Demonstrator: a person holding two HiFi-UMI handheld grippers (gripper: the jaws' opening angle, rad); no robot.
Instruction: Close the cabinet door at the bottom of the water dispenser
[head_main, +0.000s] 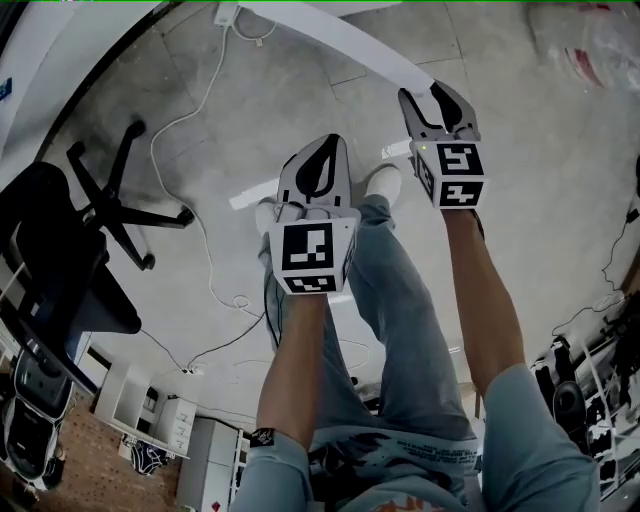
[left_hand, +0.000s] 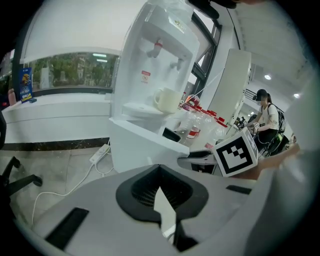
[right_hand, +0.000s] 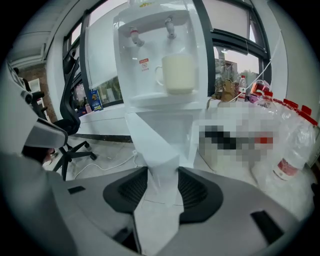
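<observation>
The white water dispenser (right_hand: 160, 60) stands straight ahead with a cream cup (right_hand: 177, 72) on its tray; the left gripper view also catches the dispenser (left_hand: 155, 55). Its bottom cabinet door (right_hand: 155, 145) is swung out towards me. From above, the door (head_main: 330, 35) is a white bar across the floor. My right gripper (head_main: 435, 92) is at the door's free end. In its own view the right gripper (right_hand: 162, 175) has the door's edge between its pads, touching both. My left gripper (head_main: 328, 142) hangs shut and empty to the left, short of the door (left_hand: 140, 145).
A black office chair (head_main: 70, 250) stands at the left. A white power strip and cable (head_main: 200, 200) run across the tiled floor. Plastic bottles (right_hand: 295, 150) lie to the right of the dispenser. My own legs and shoes (head_main: 385, 180) are under the grippers. A person (left_hand: 267, 115) stands far off.
</observation>
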